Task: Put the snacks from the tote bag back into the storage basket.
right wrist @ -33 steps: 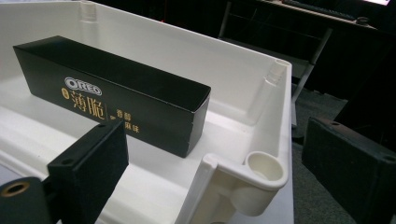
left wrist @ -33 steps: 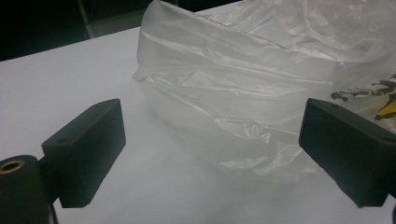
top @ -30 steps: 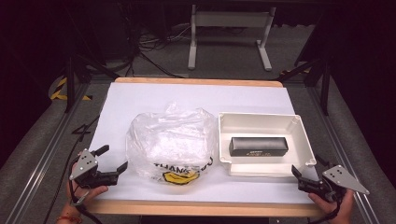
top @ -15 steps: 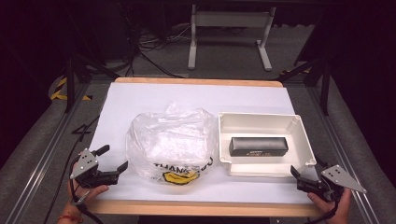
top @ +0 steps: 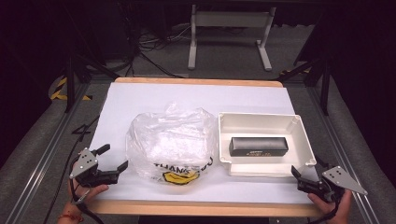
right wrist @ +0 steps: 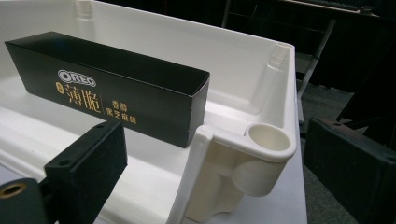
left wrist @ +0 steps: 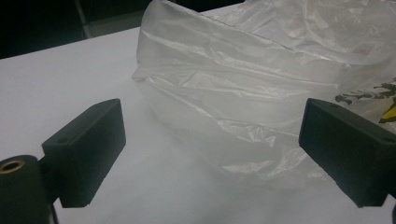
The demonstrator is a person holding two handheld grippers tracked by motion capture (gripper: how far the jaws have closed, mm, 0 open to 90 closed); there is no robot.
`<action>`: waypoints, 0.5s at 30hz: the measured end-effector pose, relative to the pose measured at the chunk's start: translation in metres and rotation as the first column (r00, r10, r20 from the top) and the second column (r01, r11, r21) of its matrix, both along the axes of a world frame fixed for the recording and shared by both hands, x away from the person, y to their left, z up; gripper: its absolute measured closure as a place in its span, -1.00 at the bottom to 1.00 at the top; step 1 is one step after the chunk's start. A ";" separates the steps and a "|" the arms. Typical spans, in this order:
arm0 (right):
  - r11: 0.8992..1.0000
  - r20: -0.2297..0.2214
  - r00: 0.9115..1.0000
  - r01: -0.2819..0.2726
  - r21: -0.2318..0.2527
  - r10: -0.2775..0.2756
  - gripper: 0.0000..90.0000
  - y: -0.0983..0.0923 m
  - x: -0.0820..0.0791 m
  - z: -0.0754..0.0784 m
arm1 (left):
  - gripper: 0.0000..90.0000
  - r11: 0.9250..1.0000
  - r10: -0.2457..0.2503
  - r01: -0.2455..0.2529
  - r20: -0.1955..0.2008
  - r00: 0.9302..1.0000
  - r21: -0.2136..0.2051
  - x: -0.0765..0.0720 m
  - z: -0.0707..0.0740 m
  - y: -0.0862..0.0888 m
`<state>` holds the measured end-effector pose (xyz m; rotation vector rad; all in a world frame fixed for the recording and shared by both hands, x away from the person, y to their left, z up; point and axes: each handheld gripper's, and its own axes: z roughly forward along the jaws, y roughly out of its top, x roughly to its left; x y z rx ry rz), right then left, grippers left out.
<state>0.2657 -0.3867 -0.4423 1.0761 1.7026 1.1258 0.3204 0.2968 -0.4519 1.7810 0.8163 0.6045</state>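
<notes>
A crumpled clear plastic bag with black and yellow print lies mid-table; the left gripper view has the bag close ahead. My left gripper stands open just left of the bag, nothing between its jaws. A white plastic tray sits to the right, holding a black Oreo box. My right gripper is open at the tray's near right corner. In the right gripper view the tray corner lies between the jaws, with the Oreo box beyond.
A white sheet covers the wooden table, whose front edge runs close to both hands. Dark floor, cables and a metal stand lie beyond the far edge.
The right gripper has edged slightly left toward the tray's near corner. The left gripper, bag and box have barely moved.
</notes>
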 end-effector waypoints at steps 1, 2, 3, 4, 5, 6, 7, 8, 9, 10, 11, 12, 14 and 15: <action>1.000 -0.001 1.000 0.004 -0.001 -0.004 -0.84 0.000 0.000 0.000 | -0.82 1.000 0.001 -0.001 0.002 1.000 0.004 0.000 0.000 -0.001; 1.000 -0.002 1.000 0.006 0.004 -0.006 -0.84 -0.001 0.000 0.000 | -0.82 1.000 0.000 0.000 0.001 1.000 0.007 0.001 0.000 -0.002; 1.000 0.000 1.000 0.002 0.007 -0.002 -0.84 -0.001 0.000 0.000 | -0.82 1.000 0.000 0.000 0.002 1.000 0.013 0.001 0.000 -0.002; 1.000 0.001 1.000 0.002 0.007 -0.002 -0.84 -0.001 0.000 0.000 | -0.82 1.000 -0.001 0.001 0.002 1.000 0.011 0.000 0.000 -0.002; 1.000 0.002 1.000 0.005 0.002 -0.005 -0.84 -0.001 0.000 0.001 | -0.82 1.000 0.000 0.000 0.001 1.000 0.011 0.000 0.000 -0.002; 1.000 0.002 1.000 0.005 0.000 -0.005 -0.84 -0.001 -0.001 0.001 | -0.82 1.000 0.000 0.000 0.003 1.000 0.008 0.000 0.000 -0.002; 1.000 0.002 1.000 0.005 0.000 -0.005 -0.84 -0.001 -0.001 0.001 | -0.82 1.000 0.000 0.000 0.003 1.000 0.008 0.000 0.000 -0.002; 1.000 0.004 1.000 0.007 -0.001 -0.007 -0.84 -0.001 -0.001 0.001 | -0.82 1.000 0.004 -0.004 0.003 1.000 0.002 0.000 0.001 -0.002; 1.000 0.003 1.000 0.007 0.007 -0.007 -0.84 -0.002 -0.001 0.001 | -0.82 1.000 0.002 -0.002 0.007 1.000 0.004 0.000 0.001 -0.001; 1.000 0.008 1.000 0.014 0.007 -0.014 -0.84 -0.003 -0.002 0.002 | -0.82 1.000 0.003 -0.003 0.007 1.000 0.003 0.000 0.001 -0.002; 1.000 0.007 1.000 0.018 0.008 -0.018 -0.84 -0.003 -0.002 0.003 | -0.82 1.000 0.002 -0.002 0.009 1.000 0.008 0.000 0.001 -0.002; 1.000 0.010 1.000 0.019 0.007 -0.019 -0.84 -0.004 -0.002 0.003 | -0.82 1.000 0.002 -0.002 0.006 1.000 0.008 0.000 0.001 -0.002; 1.000 0.011 1.000 0.028 0.008 -0.028 -0.84 -0.004 -0.003 0.004 | -0.82 1.000 -0.002 0.002 0.001 1.000 0.012 0.000 0.001 -0.002; 1.000 0.011 1.000 0.030 0.004 -0.030 -0.84 -0.004 -0.003 0.005 | -0.82 1.000 0.001 -0.001 -0.002 1.000 0.011 0.000 0.001 -0.003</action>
